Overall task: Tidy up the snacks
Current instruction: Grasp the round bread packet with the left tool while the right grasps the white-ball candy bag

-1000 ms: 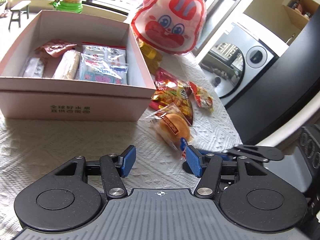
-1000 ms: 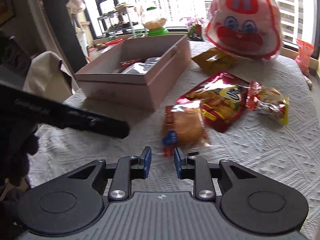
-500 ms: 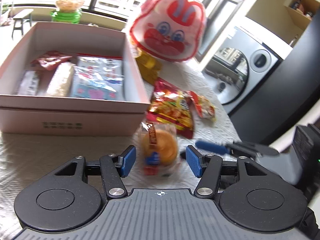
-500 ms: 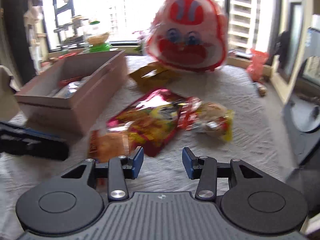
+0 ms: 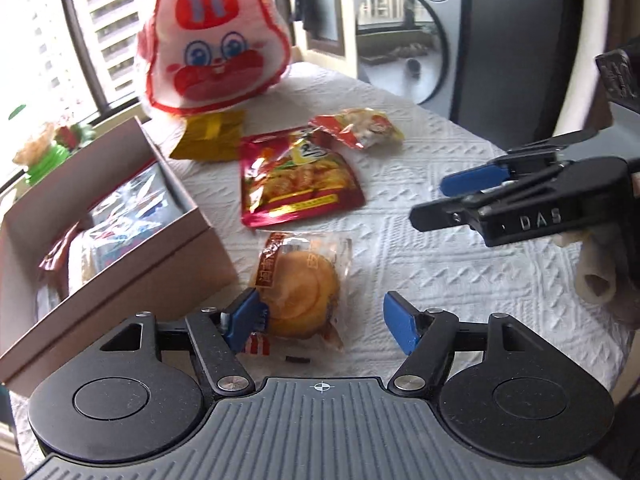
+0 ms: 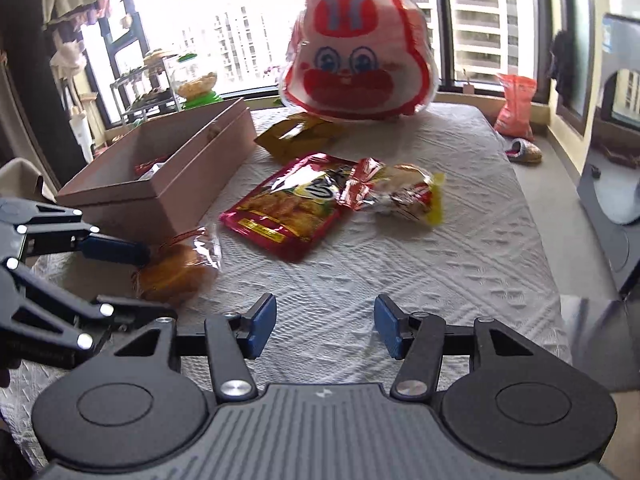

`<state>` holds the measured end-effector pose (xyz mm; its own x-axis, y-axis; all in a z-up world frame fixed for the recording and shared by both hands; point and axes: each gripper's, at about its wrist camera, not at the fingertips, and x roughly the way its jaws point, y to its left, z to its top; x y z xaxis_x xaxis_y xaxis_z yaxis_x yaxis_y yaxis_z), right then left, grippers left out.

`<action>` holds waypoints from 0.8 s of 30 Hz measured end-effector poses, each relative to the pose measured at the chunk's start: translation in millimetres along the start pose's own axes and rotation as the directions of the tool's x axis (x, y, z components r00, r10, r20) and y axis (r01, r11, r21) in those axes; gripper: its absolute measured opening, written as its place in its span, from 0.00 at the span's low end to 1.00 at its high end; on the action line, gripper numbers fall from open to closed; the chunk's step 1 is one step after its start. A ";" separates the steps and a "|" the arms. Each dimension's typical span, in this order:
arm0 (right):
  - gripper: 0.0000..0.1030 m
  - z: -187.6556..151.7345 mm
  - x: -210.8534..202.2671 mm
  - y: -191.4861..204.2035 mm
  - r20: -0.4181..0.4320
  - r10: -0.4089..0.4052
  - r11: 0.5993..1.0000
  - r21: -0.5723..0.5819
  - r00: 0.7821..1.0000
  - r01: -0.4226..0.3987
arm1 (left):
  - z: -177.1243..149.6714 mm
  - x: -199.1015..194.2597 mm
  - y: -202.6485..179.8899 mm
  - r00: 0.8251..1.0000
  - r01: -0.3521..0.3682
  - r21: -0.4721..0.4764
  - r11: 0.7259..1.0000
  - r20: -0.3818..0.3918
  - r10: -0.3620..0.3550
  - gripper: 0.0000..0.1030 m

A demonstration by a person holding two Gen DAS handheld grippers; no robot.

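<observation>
Tablecloth (image 5: pixel 440 264), open left hand-held gripper (image 5: pixel 324 322) astride bun (image 5: pixel 298 292)

Your wrapped round bun (image 5: pixel 298 290) lies flat on the white cloth, just beside the open pink box (image 5: pixel 132 268). Behind it lies a red foil snack pouch (image 5: pixel 298 178), flat, with a smaller red-and-yellow packet (image 5: pixel 360 130) touching its far corner. A yellow packet (image 5: pixel 212 138) lies further back, partly under the upright red-and-white rabbit-face bag (image 5: pixel 216 56). Inside the box, you see several clear and red-wrapped snacks (image 5: pixel 132 208) lying side by side.
</observation>
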<state>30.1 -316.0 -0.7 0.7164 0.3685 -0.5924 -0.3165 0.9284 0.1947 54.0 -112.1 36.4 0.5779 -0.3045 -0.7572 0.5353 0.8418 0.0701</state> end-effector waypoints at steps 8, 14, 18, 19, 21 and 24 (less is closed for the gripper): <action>0.60 -0.5 -0.7 -16.9 0.024 0.069 0.992 0.106 0.997 -0.071 | 10.1 17.1 18.4 1.000 0.005 -0.099 0.995 -0.017 -0.006 0.66; 0.63 -1.6 -0.3 -16.1 0.037 0.078 0.990 0.118 0.996 -0.082 | 10.5 27.8 32.6 0.999 0.027 -0.197 0.980 -0.013 -0.030 0.59; 0.63 1.7 0.6 -12.3 0.026 0.067 0.994 0.090 0.997 -0.069 | -5.4 1.8 37.1 0.999 0.036 -0.249 0.968 0.012 -0.034 0.59; 0.63 5.7 1.8 -8.3 0.021 0.047 0.998 0.050 0.999 -0.048 | -10.5 -5.8 37.6 1.000 0.015 -0.251 0.968 0.016 -0.012 0.59; 0.63 17.7 3.9 0.5 0.040 -0.051 0.997 -0.054 0.998 0.053 | -21.6 -19.5 42.4 0.999 -0.022 -0.284 0.958 0.023 0.030 0.59; 0.64 46.2 9.9 -2.9 0.097 -0.171 0.980 -0.087 0.980 0.180 | -38.3 -29.6 53.6 0.999 -0.017 -0.372 0.928 0.039 0.034 0.59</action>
<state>66.9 -312.8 29.0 0.8172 0.2068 -0.5380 -0.2354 0.9718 0.0159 42.0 -41.0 37.6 0.6198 -0.2928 -0.7281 0.2576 0.9523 -0.1637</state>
